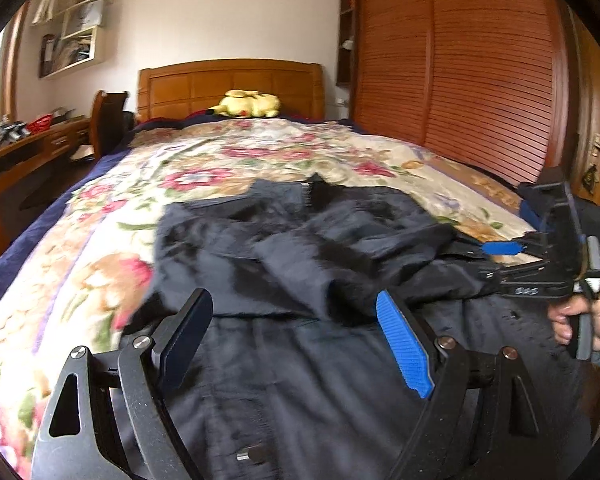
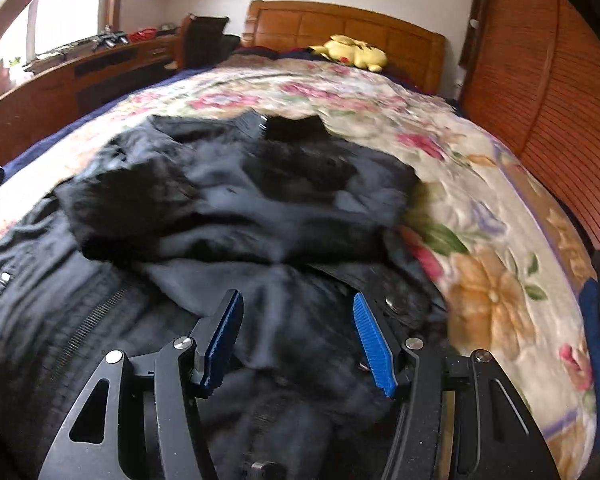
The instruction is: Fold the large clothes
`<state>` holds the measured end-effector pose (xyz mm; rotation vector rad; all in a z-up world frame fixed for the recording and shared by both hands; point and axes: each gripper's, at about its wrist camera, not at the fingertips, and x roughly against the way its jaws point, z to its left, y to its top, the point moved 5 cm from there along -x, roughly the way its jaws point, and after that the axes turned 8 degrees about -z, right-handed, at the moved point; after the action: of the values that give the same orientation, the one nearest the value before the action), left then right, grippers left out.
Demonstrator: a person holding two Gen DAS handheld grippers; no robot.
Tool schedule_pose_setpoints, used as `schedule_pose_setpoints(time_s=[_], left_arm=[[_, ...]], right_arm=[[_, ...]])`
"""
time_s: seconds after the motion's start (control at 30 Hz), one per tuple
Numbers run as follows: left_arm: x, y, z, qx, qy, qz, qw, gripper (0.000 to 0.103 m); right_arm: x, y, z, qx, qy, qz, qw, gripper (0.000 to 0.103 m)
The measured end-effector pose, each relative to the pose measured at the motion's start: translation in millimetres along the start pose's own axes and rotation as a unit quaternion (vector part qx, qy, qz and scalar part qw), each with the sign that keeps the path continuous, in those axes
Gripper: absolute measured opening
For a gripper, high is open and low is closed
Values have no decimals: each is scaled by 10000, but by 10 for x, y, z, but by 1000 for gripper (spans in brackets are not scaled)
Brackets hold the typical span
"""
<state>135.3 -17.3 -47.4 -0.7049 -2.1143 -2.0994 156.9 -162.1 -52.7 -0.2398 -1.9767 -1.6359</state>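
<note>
While a dark jacket (image 1: 300, 240) lies crumpled on a bed's floral blanket (image 1: 100, 208), two hand-held tools hover over its near end. At left, the left tool (image 1: 300, 336) gapes wide, its fingers apart above the cloth and gripping nothing. At right, the right tool (image 2: 296, 336), gripped by a hand (image 1: 584, 316), stands partly open with dark fabric between its blue pads (image 2: 374, 344); whether they press it cannot be told.

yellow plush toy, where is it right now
In both wrist views the yellow plush toy lies at the far end of the bed, just in front of the wooden headboard, well beyond the dark jacket.
</note>
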Motion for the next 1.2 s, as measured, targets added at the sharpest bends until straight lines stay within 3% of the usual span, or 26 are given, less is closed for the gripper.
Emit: schedule_pose_setpoints(time_s=[0.17,0.37,0.53,0.77,1.2], left_arm=[[-109,21,-339,-220,-268,69,9994,85],[-177,50,-578,-327,-641,67,9974,85],[-279,60,-675,-462,-668,148,9966,79],[-583,-114,-659,-649,-399,706,9946,74],[-951,-479,-413,-447,53,1669,9850,74]], right_arm=[[-112,-181,-79,-187,19,272,9995,59],[-175,-250,-63,-358,204,295,9987,59],[-182,-320,-64,-453,267,242,9983,60],[-255,-380,-133,-539,332,236,9977,60],[-250,-392,-107,-565,332,215,9976,60]])
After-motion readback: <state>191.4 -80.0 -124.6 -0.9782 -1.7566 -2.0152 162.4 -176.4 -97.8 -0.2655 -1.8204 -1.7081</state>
